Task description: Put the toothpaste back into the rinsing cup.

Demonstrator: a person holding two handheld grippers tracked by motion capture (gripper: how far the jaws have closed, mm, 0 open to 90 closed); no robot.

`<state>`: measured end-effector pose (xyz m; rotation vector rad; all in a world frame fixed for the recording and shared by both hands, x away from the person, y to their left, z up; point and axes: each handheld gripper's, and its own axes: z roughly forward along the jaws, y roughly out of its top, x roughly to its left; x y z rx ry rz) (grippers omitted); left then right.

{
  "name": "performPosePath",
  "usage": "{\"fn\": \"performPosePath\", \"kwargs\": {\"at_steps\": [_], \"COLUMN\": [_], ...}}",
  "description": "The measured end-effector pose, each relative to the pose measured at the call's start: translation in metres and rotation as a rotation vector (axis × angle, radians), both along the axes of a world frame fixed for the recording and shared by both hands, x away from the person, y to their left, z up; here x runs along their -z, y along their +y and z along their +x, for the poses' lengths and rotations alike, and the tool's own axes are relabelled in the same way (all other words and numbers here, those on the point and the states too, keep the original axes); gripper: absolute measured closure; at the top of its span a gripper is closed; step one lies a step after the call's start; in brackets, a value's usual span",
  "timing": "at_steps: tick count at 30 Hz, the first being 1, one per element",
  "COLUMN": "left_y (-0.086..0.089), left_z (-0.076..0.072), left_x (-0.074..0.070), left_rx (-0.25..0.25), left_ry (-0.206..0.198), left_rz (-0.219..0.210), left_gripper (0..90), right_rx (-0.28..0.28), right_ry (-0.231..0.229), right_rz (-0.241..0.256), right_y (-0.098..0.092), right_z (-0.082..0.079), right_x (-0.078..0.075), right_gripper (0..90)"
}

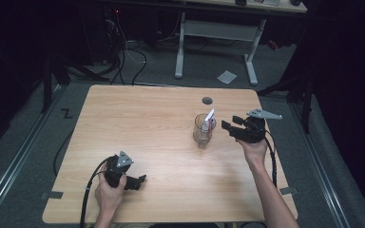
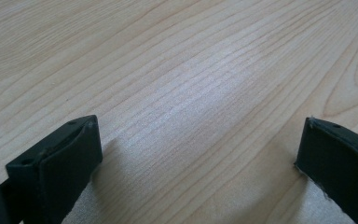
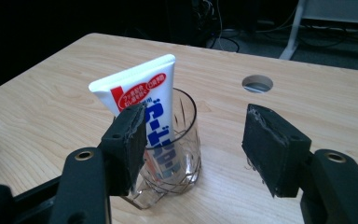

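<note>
We are holding our right gripper point(image 3: 196, 149) wide open and empty just beside the glass point(image 3: 177, 158), which is standing ahead of its jaws with the toothpaste tube point(image 3: 154, 112) leaning inside. Our left gripper point(image 2: 196, 163) is also gaping open over bare tabletop point(image 2: 191, 70), well apart from the glass. One jaw is hiding the tube's lower part.

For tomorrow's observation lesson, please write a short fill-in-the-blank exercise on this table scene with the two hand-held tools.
1. The toothpaste tube stands inside a clear ____.
2. The right tool has its jaws ____, near the glass.
3. The left tool hovers over bare ____.
4. Beyond the glass, the table has a round ____.

Missing words: glass; open; wood; hole
</note>
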<state>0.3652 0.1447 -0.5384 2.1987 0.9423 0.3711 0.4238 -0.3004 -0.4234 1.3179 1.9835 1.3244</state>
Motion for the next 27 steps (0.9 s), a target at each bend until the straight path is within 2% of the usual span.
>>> {"fn": "performPosePath", "kwargs": {"at_steps": [7,18,27], "left_y": [0.000,0.000,0.000], "left_z": [0.000,0.000,0.000], "left_x": [0.000,0.000,0.000], "left_rx": [0.000,-0.001,-0.002], "left_ry": [0.000,0.000,-0.002], "left_rz": [0.000,0.000,0.000], "left_gripper": [0.3,0.3,0.3], "right_rx": [0.016,0.041,0.030], "right_ry": [0.009,0.000,0.009], "right_rz": [-0.007,0.021,0.008], "right_y": [-0.007,-0.021,-0.028], "right_z": [-0.007,-0.022,-0.032], "right_x": [0.001,0.000,0.004], "right_gripper": [40.6,41.4,41.2]}}
